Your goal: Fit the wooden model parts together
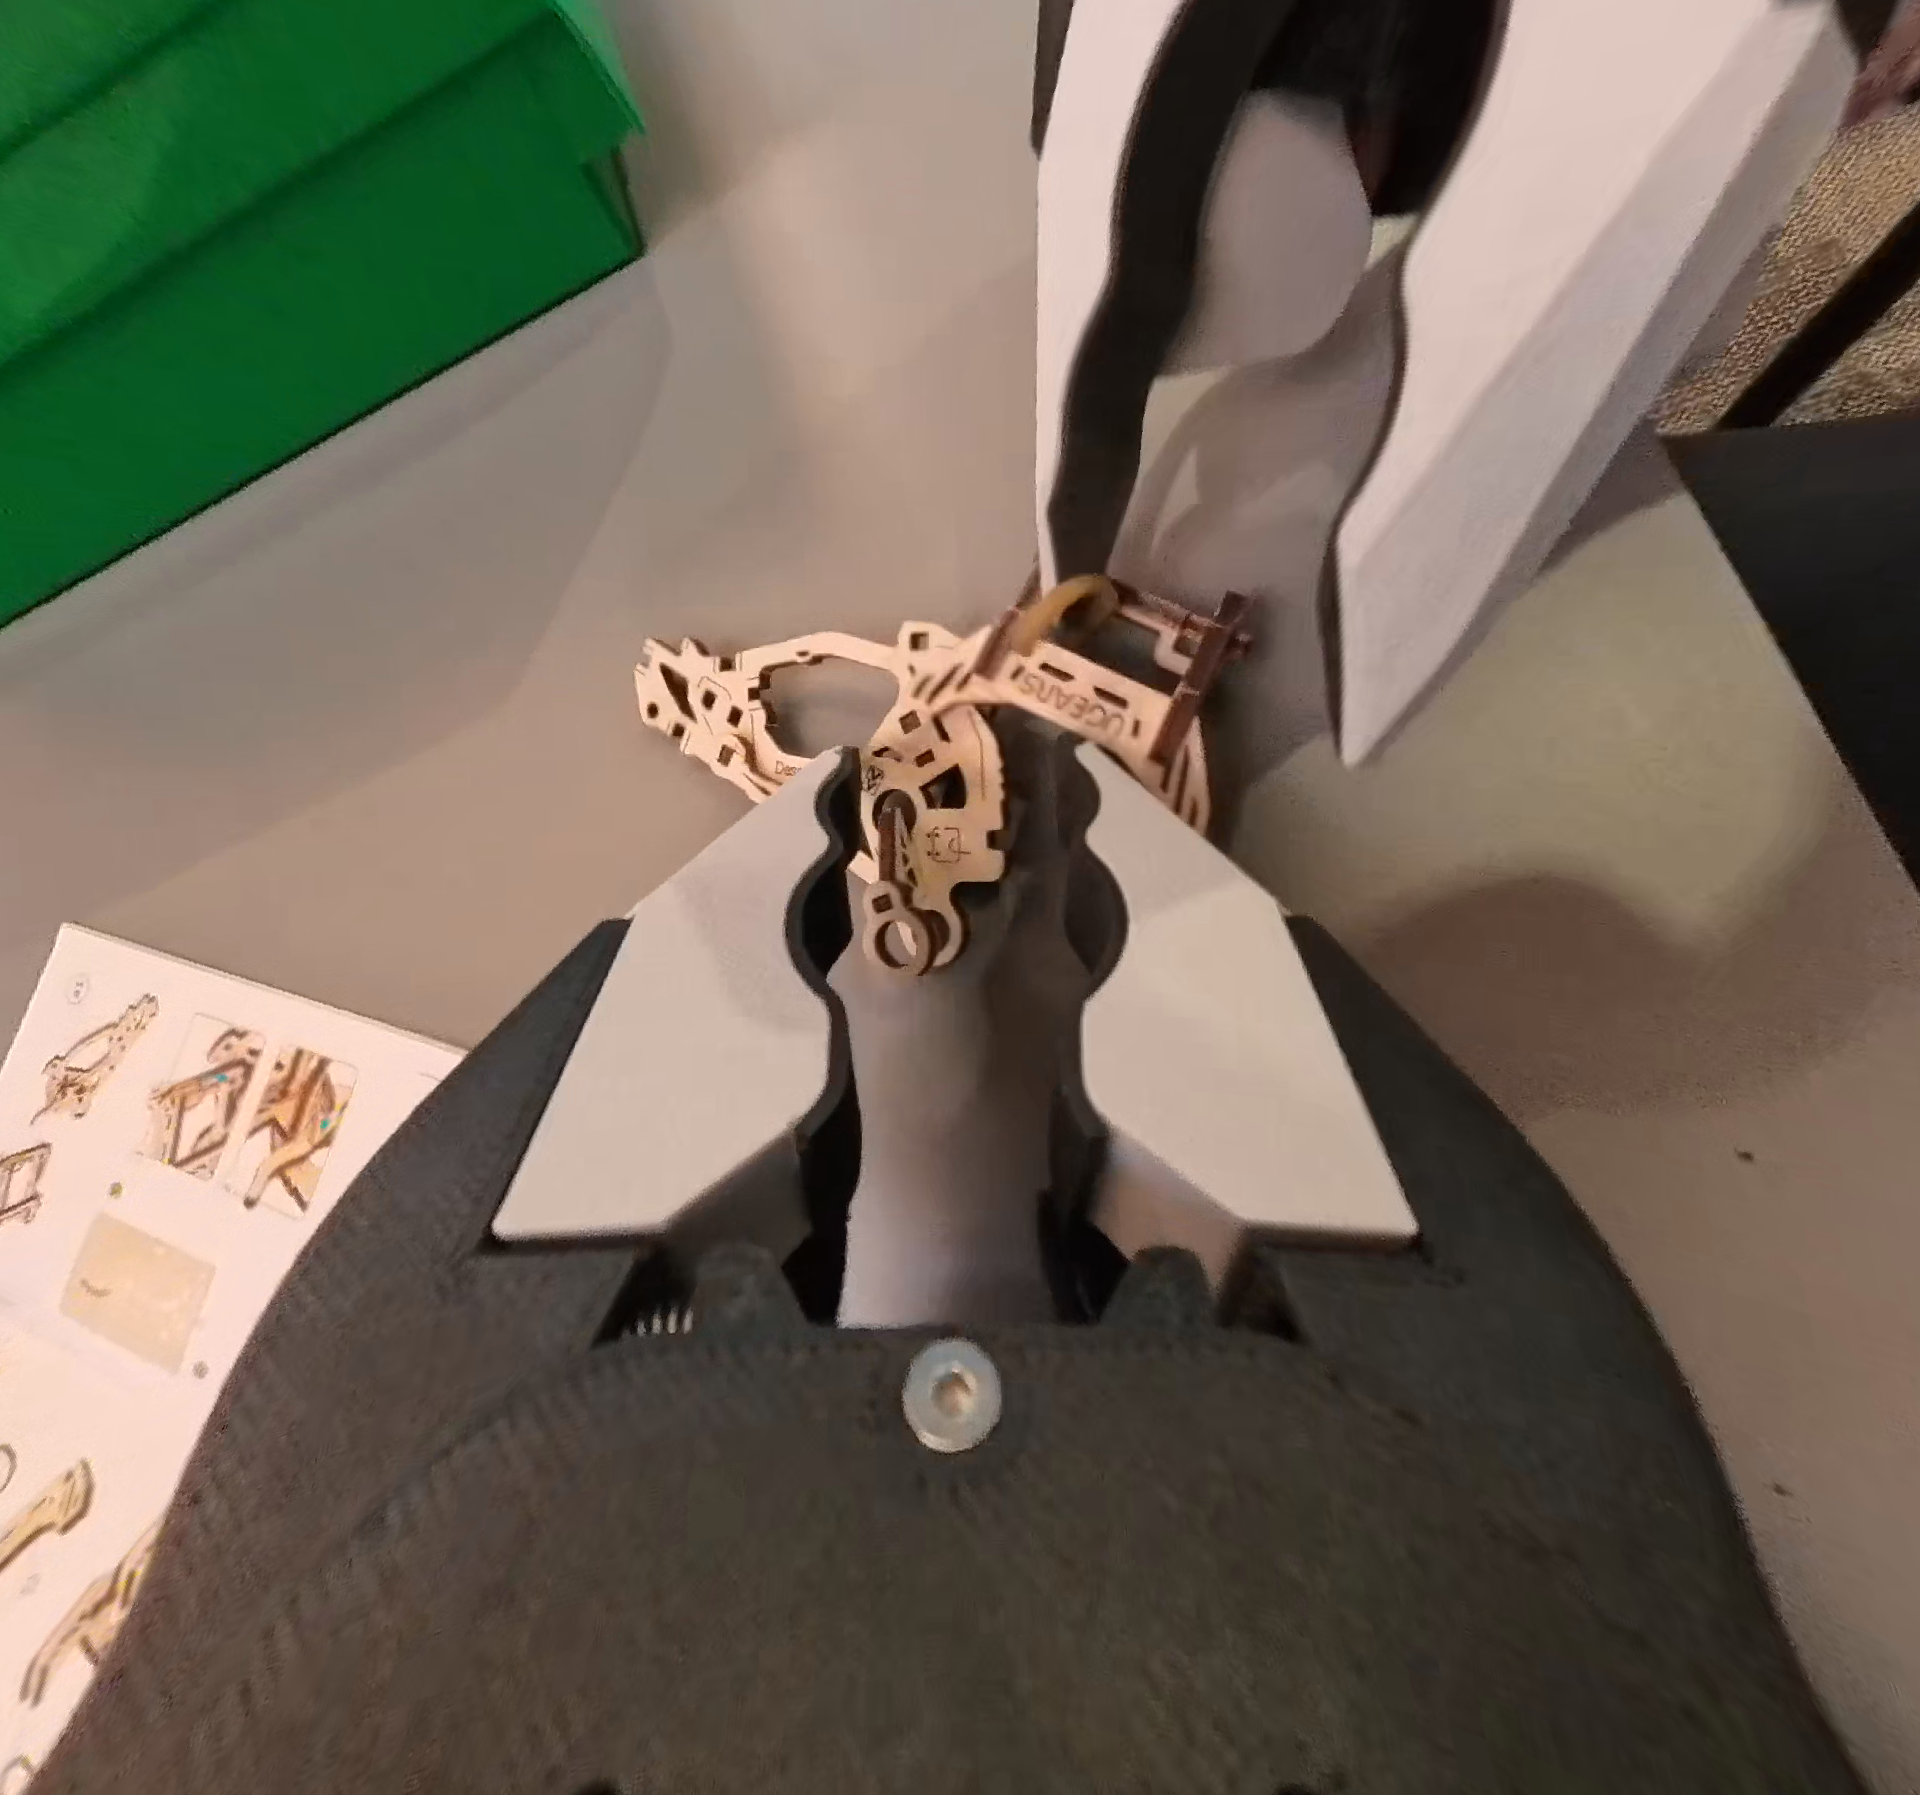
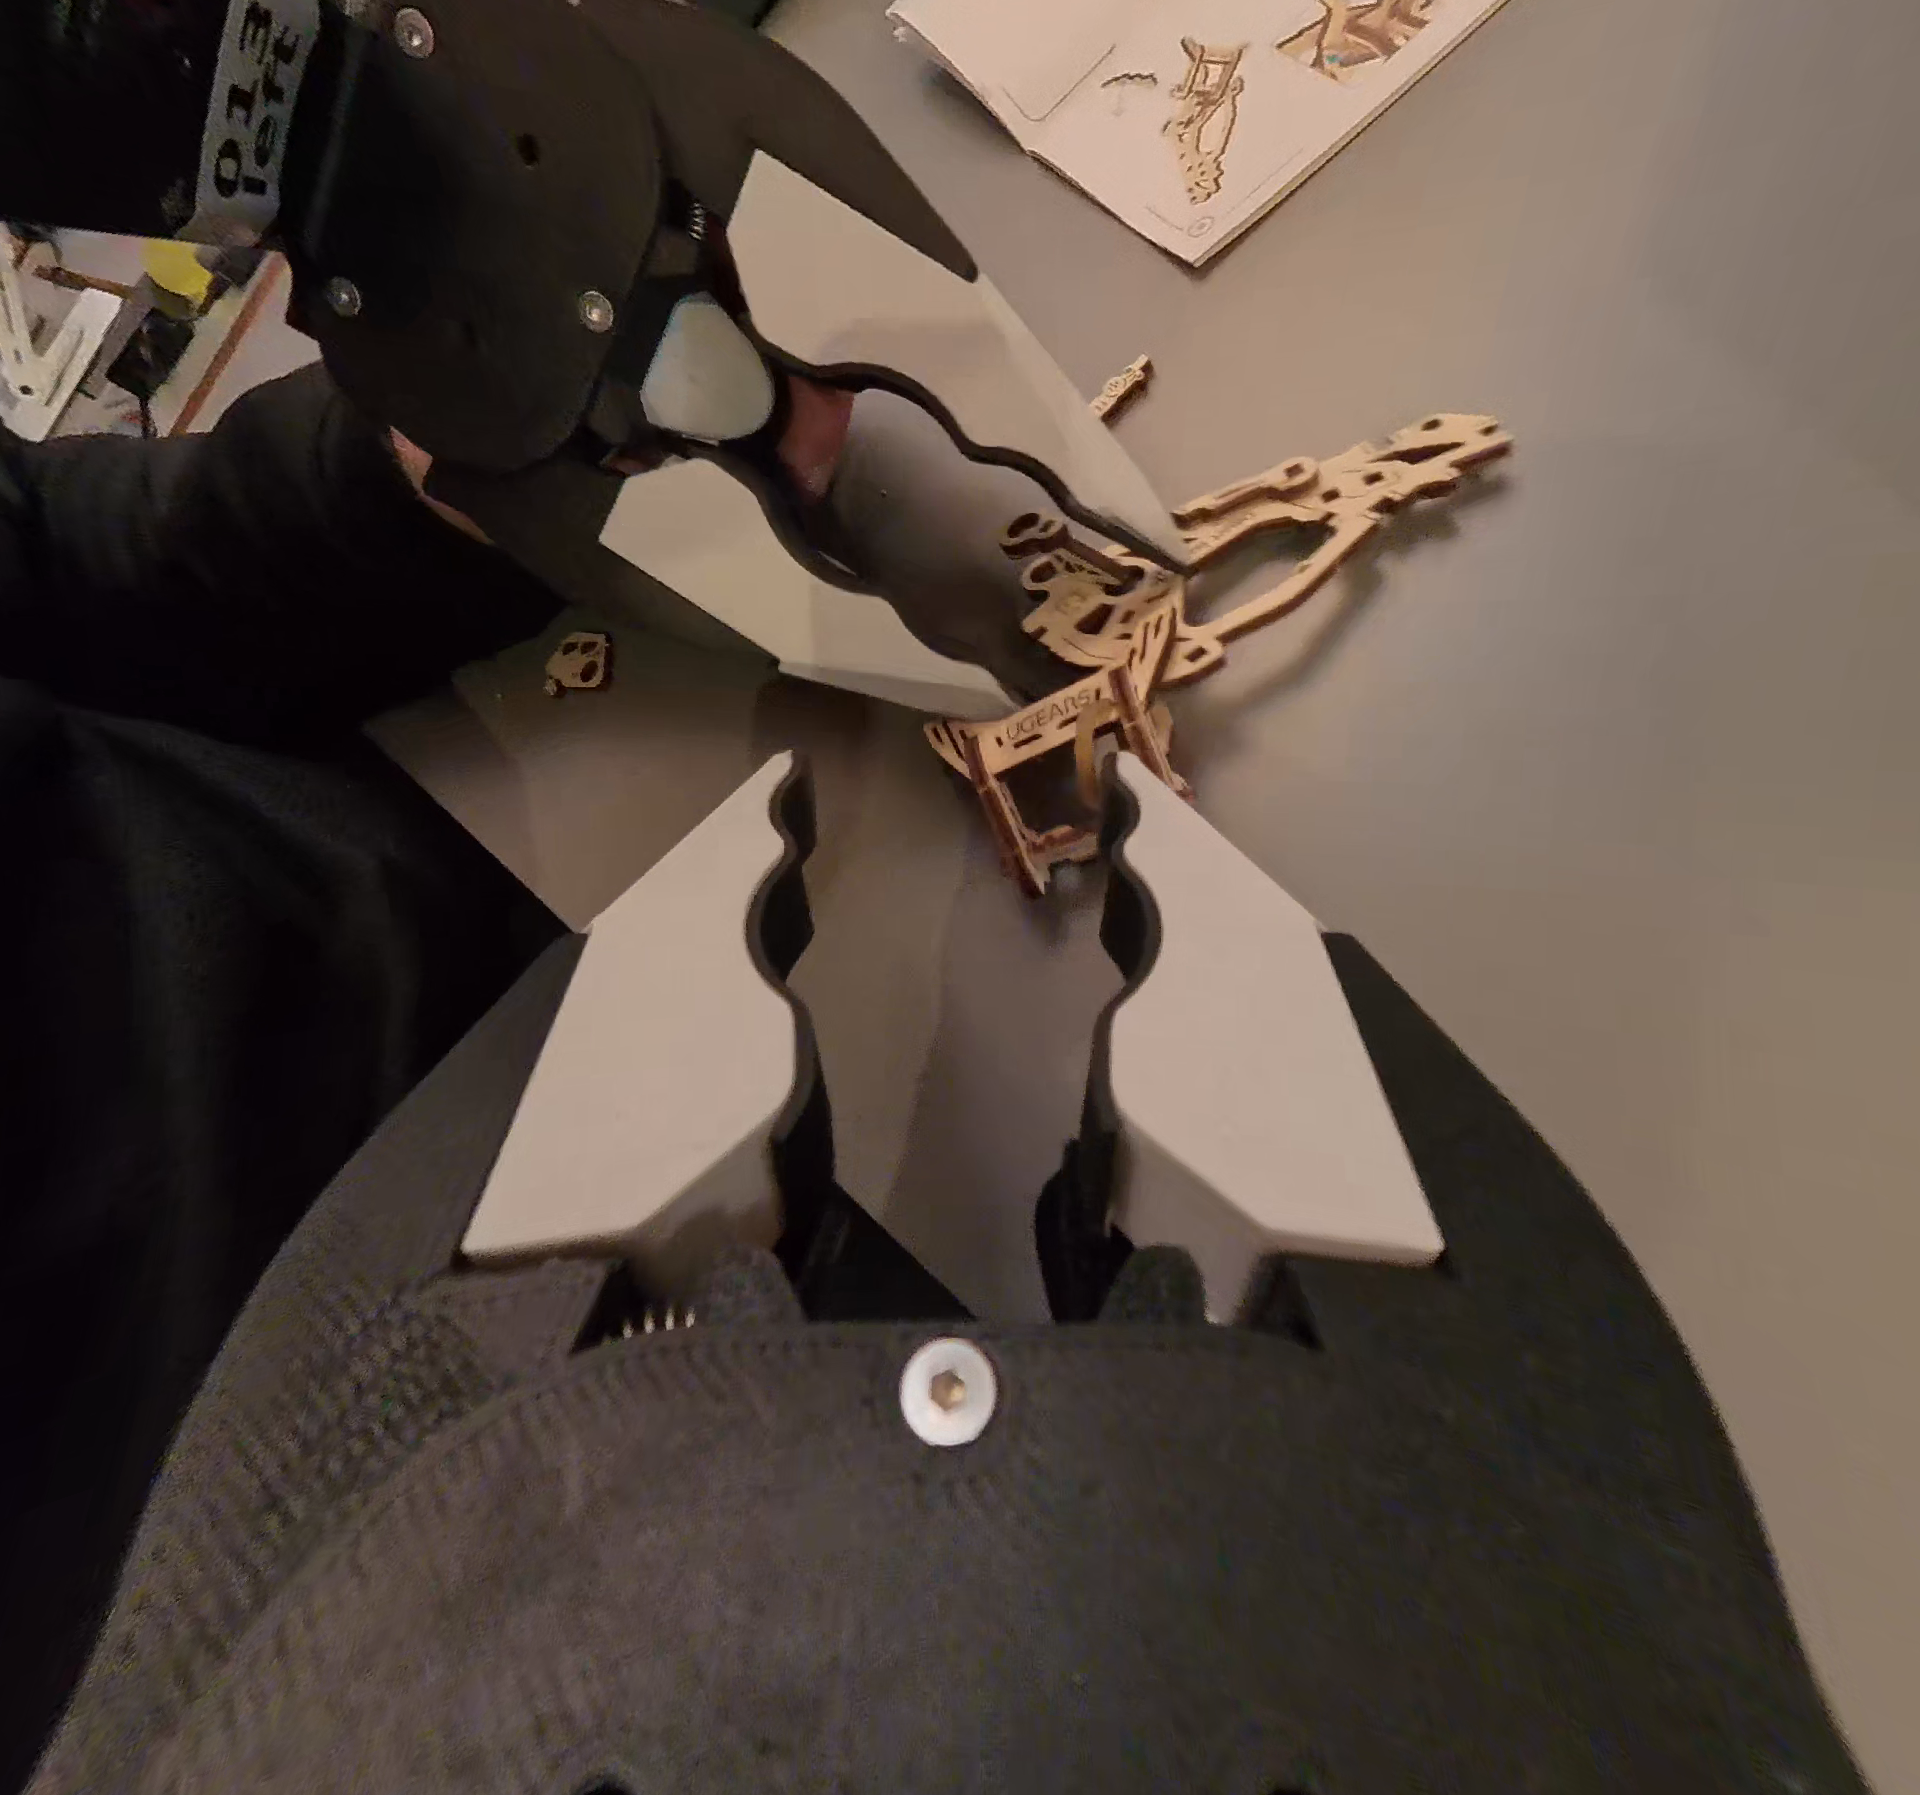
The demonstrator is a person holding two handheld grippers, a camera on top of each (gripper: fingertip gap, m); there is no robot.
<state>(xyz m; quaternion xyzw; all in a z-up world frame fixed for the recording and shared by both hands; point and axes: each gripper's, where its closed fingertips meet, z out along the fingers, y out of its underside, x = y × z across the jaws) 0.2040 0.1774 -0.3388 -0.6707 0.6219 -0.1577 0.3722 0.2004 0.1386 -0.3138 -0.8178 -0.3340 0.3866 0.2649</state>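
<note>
**A:** Left wrist view first: the left gripper [image 1: 956, 758] has its jaws parted a bit around the wooden model [image 1: 935, 789]. Fingertips flank the model's curved body, and a small keyhole-shaped lever of it pokes back between the fingers. Can't tell for sure if the pads actually pinch it or only bracket it.

**B:** Agreed, looks loose-ish to me. The model lies on the grey table [image 1: 468, 654], flat frame arm running out to 10 o'clock and a little box frame with a rubber band at 1 o'clock. The right gripper [image 1: 1195, 592] comes down from 12 o'clock onto that box end.

**A:** Right wrist view shows the right one [image 2: 956, 769] clearly spread, nothing in it. Its 1 o'clock fingertip sits just beside or touching the box frame [image 2: 1049, 789]; the other fingertip is well clear.

**B:** Further out: instruction sheet [image 1: 156, 1174] at 8 o'clock in the left view, green boxes [image 1: 260, 187] at 10 o'clock. In the right view two small loose parts lie on the table, one [image 2: 1124, 386] at 1 o'clock, one [image 2: 579, 662] at 10 o'clock beside a dark sleeve [image 2: 208, 550].
</note>
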